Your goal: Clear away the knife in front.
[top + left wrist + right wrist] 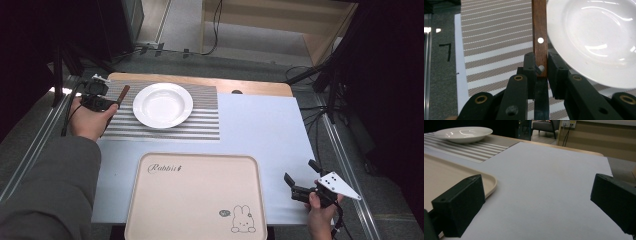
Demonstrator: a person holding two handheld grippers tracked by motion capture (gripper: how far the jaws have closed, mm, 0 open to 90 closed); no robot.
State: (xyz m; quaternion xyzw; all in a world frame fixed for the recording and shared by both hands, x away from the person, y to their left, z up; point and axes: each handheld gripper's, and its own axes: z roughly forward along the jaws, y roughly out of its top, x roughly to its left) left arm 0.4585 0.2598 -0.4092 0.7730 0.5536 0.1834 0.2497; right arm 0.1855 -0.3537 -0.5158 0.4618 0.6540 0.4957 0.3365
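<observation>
Glossy white plate [596, 37], woven striped placemat [494, 37], wooden handle [539, 30]

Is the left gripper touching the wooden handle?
Touching. The left gripper view shows the left gripper clamping the wooden handle with both pads.

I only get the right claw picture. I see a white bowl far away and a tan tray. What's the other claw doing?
Observer: The left claw is shut on a brown wooden handle, beside the bowl.
Child: Is the handle in the bowl?
Observer: No, it lies over the striped mat, left of the bowl.
Child: Is something drawn on my tray?
Observer: Yes, the tray has a rabbit drawn in one near corner.
</observation>
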